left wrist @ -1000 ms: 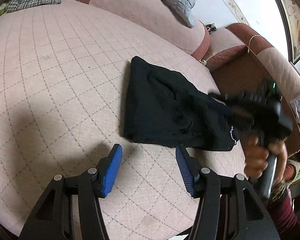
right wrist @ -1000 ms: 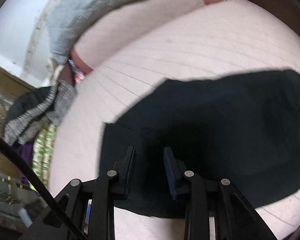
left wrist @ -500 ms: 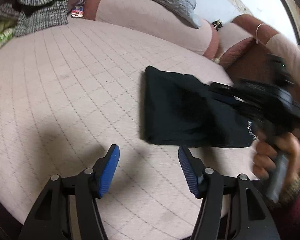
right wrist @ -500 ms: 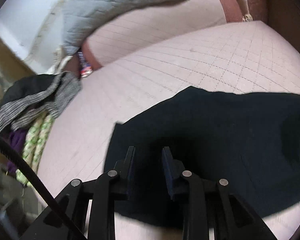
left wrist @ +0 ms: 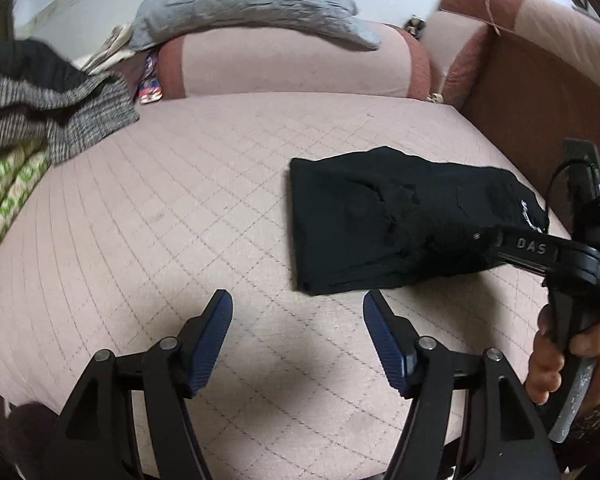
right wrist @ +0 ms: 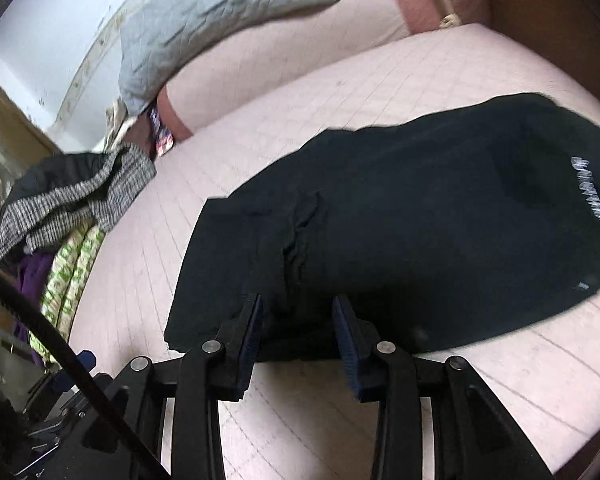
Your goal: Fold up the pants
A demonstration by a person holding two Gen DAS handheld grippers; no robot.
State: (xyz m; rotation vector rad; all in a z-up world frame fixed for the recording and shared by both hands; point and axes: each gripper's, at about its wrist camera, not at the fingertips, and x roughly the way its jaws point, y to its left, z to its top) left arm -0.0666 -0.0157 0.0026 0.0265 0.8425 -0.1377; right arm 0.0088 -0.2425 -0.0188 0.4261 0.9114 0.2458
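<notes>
One pair of black pants (left wrist: pixel 384 228), folded into a compact rectangle, lies toward the right edge of a quilted pink sofa seat (left wrist: pixel 160 240). The left tongs (left wrist: pixel 298 340) hover wide apart over bare cushion, holding nothing. The right tongs (right wrist: pixel 298 330) stand narrowly parted at the bundle's near edge, gripping nothing. Soft, light and limp, the cloth looks best pinched at a folded edge or corner through all layers.
</notes>
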